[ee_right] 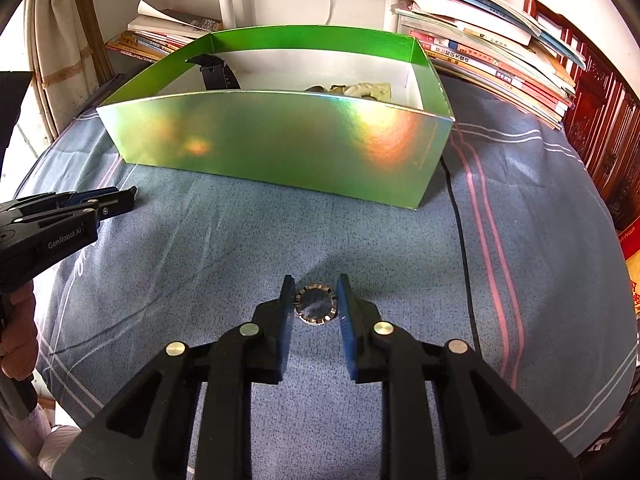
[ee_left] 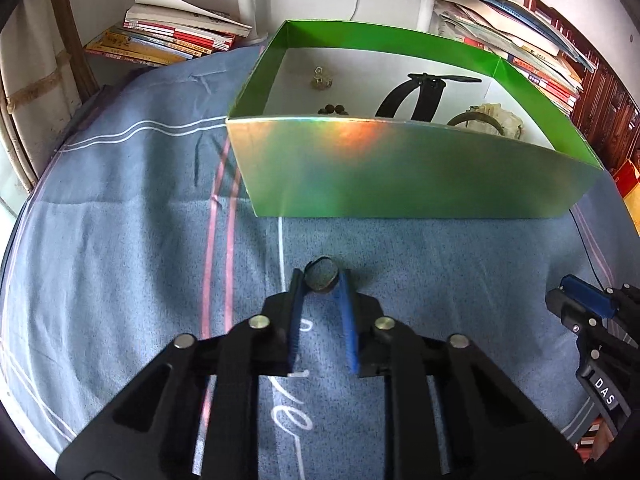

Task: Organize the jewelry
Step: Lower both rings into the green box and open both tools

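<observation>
The left tool point(ee_left: 322, 282) is clenched on a small round dark stone-like disc point(ee_left: 320, 279), pinched between its blue pads just above the blue-grey striped cloth point(ee_left: 140, 220) that covers the worktop; the disc's lower edge is hidden by the pad tips, so I cannot tell whether it is touching the cloth. The right tool point(ee_right: 315, 300) is clamped on a round metal ring with a notched rim point(ee_right: 315, 303), which looks to lie flat on the cloth, its sides tucked behind the pads. At twelve o'clock from both tools stands an open shiny green cardboard box point(ee_left: 400, 168) with a white floor. Its near wall cuts off much of what lies inside: a black strap loop point(ee_left: 412, 96), a few dark beads point(ee_left: 334, 110) at the wall's edge, a small pale charm point(ee_left: 320, 79) too small to make out, and at two o'clock a brownish bangle point(ee_left: 476, 119) against a pale lump. Stacks of books point(ee_left: 180, 36) sit beyond at eleven and one o'clock. In the right wrist view, a hand point(ee_right: 18, 332) at nine o'clock is cut by the frame.
</observation>
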A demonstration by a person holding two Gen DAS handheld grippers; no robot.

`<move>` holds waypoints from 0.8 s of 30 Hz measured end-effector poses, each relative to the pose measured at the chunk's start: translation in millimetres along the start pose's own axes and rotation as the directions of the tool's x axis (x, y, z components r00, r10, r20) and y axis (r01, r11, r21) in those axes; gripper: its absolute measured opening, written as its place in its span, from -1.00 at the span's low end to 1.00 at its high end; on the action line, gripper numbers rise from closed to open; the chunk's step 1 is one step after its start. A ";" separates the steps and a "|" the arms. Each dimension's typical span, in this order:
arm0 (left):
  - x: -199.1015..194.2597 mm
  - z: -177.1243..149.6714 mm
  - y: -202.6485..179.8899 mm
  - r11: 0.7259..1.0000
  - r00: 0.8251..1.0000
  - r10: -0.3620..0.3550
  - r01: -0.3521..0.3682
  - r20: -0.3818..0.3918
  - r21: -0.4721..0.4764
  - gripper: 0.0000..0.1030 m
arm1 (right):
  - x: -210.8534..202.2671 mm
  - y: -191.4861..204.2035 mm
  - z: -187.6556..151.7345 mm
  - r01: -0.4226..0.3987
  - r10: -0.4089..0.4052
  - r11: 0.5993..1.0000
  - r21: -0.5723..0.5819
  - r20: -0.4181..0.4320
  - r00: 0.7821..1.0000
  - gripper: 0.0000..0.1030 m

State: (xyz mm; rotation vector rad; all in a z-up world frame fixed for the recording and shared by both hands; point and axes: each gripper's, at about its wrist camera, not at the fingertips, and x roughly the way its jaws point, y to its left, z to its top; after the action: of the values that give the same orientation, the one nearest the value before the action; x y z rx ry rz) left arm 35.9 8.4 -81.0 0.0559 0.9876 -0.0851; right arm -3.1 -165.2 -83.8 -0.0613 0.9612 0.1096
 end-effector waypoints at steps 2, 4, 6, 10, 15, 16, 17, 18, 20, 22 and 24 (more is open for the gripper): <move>-1.3 -2.4 -1.0 1.000 1.000 0.010 -0.010 0.004 0.006 -0.66 | -0.1 0.6 0.1 -0.006 0.006 1.000 0.001 0.001 1.000 -0.58; -3.4 -4.9 -0.2 1.000 1.000 0.013 -0.013 0.006 0.005 -0.66 | -0.8 0.4 0.1 -0.008 0.007 1.000 0.002 0.002 1.000 -0.58; -5.7 -6.4 1.6 1.000 1.000 0.013 -0.013 0.001 -0.006 -0.67 | -4.7 0.2 0.9 -0.008 0.008 1.000 0.002 0.013 1.000 -0.58; -23.5 -5.0 1.0 1.000 0.999 0.012 -0.012 0.038 -0.003 -0.67 | -14.6 -0.5 5.6 -0.007 0.007 1.000 0.000 0.040 0.999 -0.58; -51.8 4.9 -1.4 1.000 0.995 -0.009 0.009 0.098 0.007 -0.67 | -30.9 -5.9 21.3 -0.066 0.065 0.998 0.017 0.075 0.995 -0.58; -58.6 10.3 -2.2 1.000 0.993 -0.016 0.014 0.115 0.015 -0.67 | -41.1 -8.1 31.2 -0.070 0.068 0.997 0.018 0.113 0.991 -0.58; -63.8 15.6 -2.9 1.000 0.991 -0.018 0.015 0.129 0.023 -0.67 | -49.5 -10.4 41.0 -0.068 0.065 0.997 0.020 0.149 0.987 -0.58; -69.3 24.1 -3.9 0.999 0.989 -0.013 0.009 0.146 0.031 -0.66 | -56.6 -12.8 50.6 -0.068 0.063 0.997 0.023 0.180 0.982 -0.58; -74.8 41.5 -6.0 0.999 0.986 -0.004 -0.003 0.168 0.040 -0.66 | -64.3 -17.4 73.3 -0.068 0.060 0.997 0.026 0.238 0.969 -0.58; -74.9 63.9 -6.4 0.999 0.982 0.008 -0.016 0.191 0.040 -0.66 | -56.7 -23.3 100.7 -0.057 0.046 0.998 0.036 0.255 0.966 -0.58; -68.6 87.3 -6.8 0.999 0.980 0.025 -0.033 0.199 0.040 -0.66 | -42.3 -27.3 122.1 -0.073 0.059 0.996 0.049 0.233 0.971 -0.58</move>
State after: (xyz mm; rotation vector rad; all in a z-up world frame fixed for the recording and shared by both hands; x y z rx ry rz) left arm 70.2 -2.6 24.2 0.0991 0.7854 -0.0834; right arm 75.6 -182.8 20.8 0.0358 0.7325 0.1474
